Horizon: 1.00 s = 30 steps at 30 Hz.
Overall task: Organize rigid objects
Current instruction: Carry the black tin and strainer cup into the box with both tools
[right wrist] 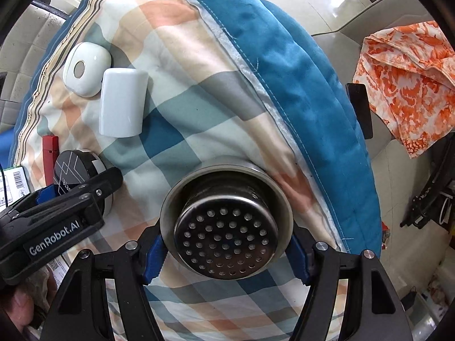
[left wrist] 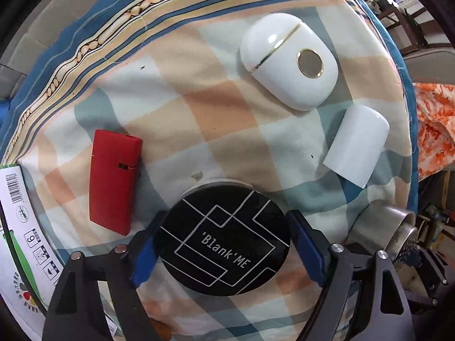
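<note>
My left gripper (left wrist: 224, 244) is shut on a round black compact (left wrist: 224, 241) marked 'Blank'ME, over the checked cloth. A red flat case (left wrist: 113, 179) lies to its left. A white oval case with a gold ring (left wrist: 290, 59) and a white cylinder (left wrist: 357, 146) lie further ahead on the right. My right gripper (right wrist: 226, 253) is shut on a steel perforated strainer cup (right wrist: 226, 221). In the right wrist view the left gripper (right wrist: 57, 213) with the compact (right wrist: 71, 170) is at the left, with the white cylinder (right wrist: 122, 102) and oval case (right wrist: 85, 68) beyond.
The checked cloth (left wrist: 221, 119) covers a round table with a blue border (right wrist: 298, 85). A white and green box (left wrist: 20, 227) lies at the left edge. An orange patterned cloth (right wrist: 406, 79) and a dark phone (right wrist: 359, 110) lie off the table on the right.
</note>
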Available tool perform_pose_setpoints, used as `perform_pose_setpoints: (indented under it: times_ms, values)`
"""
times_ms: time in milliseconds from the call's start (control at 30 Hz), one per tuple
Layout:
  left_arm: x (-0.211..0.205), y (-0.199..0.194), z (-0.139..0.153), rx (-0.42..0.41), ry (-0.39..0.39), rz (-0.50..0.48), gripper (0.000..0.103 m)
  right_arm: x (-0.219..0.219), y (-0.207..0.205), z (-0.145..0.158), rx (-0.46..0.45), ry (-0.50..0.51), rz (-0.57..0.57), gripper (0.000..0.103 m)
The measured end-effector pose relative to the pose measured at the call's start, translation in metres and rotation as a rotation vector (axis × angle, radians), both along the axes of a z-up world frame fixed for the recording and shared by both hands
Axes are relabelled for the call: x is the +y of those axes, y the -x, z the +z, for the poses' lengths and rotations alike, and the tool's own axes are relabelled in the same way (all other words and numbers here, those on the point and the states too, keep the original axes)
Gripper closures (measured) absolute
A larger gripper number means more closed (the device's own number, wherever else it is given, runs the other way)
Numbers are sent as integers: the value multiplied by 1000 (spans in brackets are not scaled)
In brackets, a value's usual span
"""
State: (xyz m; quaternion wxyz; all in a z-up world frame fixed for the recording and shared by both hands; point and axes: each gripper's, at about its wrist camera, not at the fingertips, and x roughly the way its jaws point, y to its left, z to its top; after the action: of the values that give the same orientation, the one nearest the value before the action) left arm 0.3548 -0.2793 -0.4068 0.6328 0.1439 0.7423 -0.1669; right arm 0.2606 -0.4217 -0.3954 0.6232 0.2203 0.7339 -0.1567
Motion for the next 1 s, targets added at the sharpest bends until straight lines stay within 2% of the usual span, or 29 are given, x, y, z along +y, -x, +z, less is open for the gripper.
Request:
perform_pose_setpoints:
  times_ms: [33,67,267,467,833,1000]
  values:
    - [0,0,0,-9,-4,2,23,1,0,0,5,4,4,30]
    - [2,1,3,-30,-11,6,29,4,-1,3,9,9,7,30]
    - [25,11,22,-49,42,39,30,19,1,18,-3,27,30,30]
    - [53,30,64,-113,88,65,30,40,9,40,-40,19,72,31]
    - [131,56,164,-258,199,124,30,121,16,114,-164,1,179,31]
    - [169,47,182,-305,226,175,29,172,14,145,-213,-17,247,31]
